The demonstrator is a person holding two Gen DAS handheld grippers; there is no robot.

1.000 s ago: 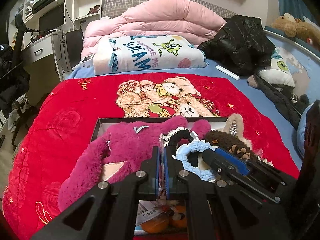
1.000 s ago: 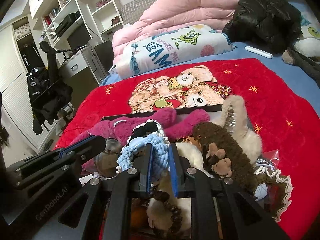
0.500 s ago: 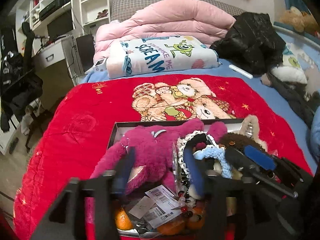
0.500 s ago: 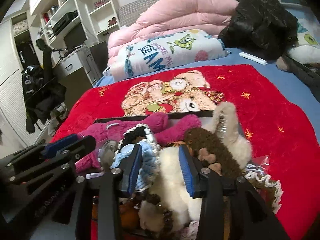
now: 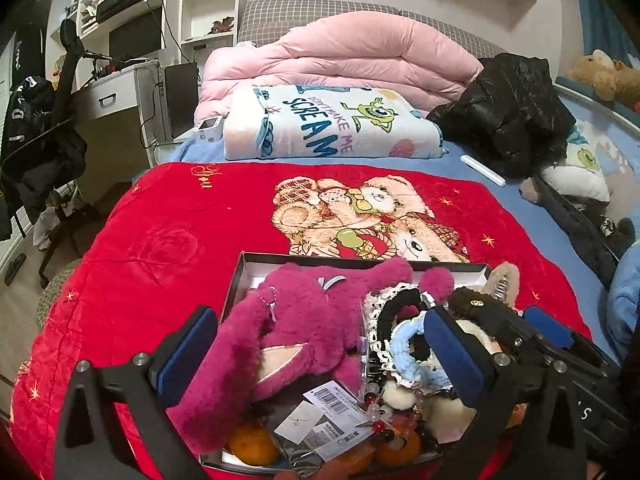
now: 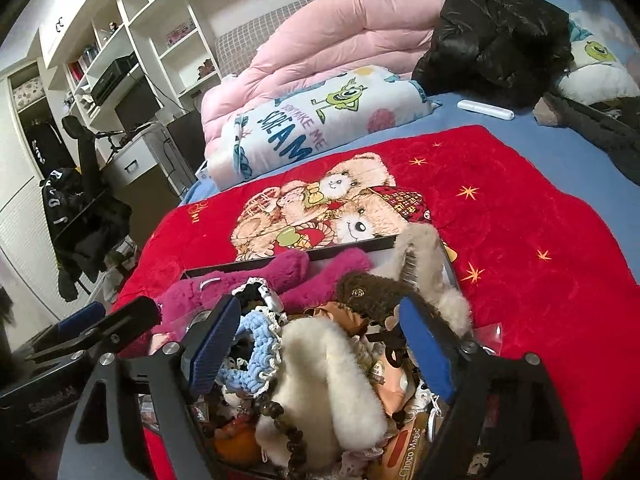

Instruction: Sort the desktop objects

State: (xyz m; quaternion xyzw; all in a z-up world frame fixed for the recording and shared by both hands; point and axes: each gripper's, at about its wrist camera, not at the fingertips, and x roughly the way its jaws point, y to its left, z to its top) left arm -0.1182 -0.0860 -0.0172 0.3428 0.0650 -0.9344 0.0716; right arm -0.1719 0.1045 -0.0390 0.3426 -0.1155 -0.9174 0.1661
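Both claws gape wide and hold nothing: the left gripper (image 5: 320,354) hangs over the pink plush (image 5: 288,332) and the right gripper (image 6: 320,346) over the white fur piece (image 6: 328,376), all heaped in the box (image 5: 236,276) on the near red blanket (image 5: 160,232). The heap is tangled, so I judge a grab could drag the blue scrunchie (image 6: 256,354) or beads (image 6: 290,436) out too. Readable writing: "DON'T MAKE ME SCREAM" on the far towel (image 5: 332,124) and "Choco Magic" on a packet (image 6: 412,452).

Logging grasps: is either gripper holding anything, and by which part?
Nothing is held: left tongs and right tongs are open above the cluttered box.
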